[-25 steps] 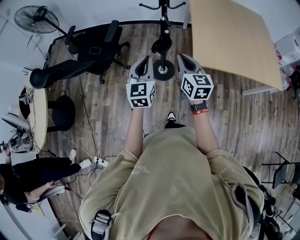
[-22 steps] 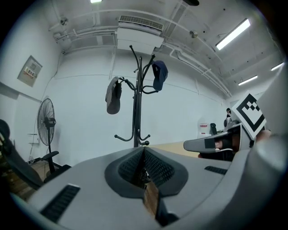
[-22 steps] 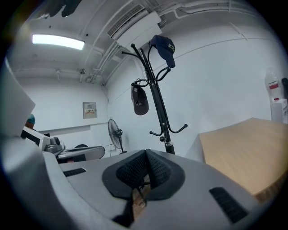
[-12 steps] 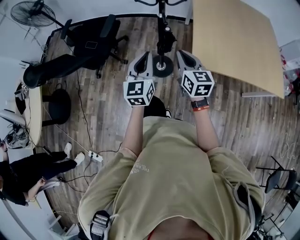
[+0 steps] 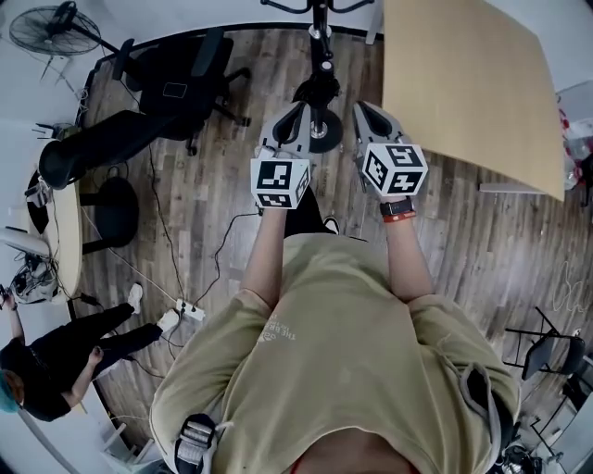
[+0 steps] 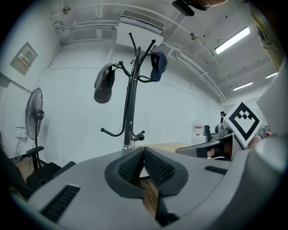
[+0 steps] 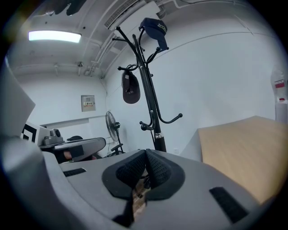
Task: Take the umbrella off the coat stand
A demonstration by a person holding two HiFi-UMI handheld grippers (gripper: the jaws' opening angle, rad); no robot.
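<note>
The black coat stand (image 5: 320,37) rises at the top centre of the head view, its round base (image 5: 321,137) on the wood floor. A dark bundle (image 5: 319,89) hangs against the pole and looks like the folded umbrella. My left gripper (image 5: 291,113) and right gripper (image 5: 363,109) are held side by side just before the stand, one on each side of its base. Both are shut with nothing in them. In the left gripper view the stand (image 6: 131,103) carries two caps; the umbrella is hidden below the shut gripper (image 6: 143,151). The right gripper (image 7: 146,155) also faces the stand (image 7: 150,103).
A large beige table (image 5: 463,83) stands close on the right of the stand. Black office chairs (image 5: 176,88), a stool (image 5: 116,213) and a fan (image 5: 56,26) are at the left. Cables and a power strip (image 5: 185,312) lie on the floor near a seated person (image 5: 56,366).
Both grippers have come a little closer to the coat stand and sunk slightly, staying shut. The person holding them has stepped forward.
</note>
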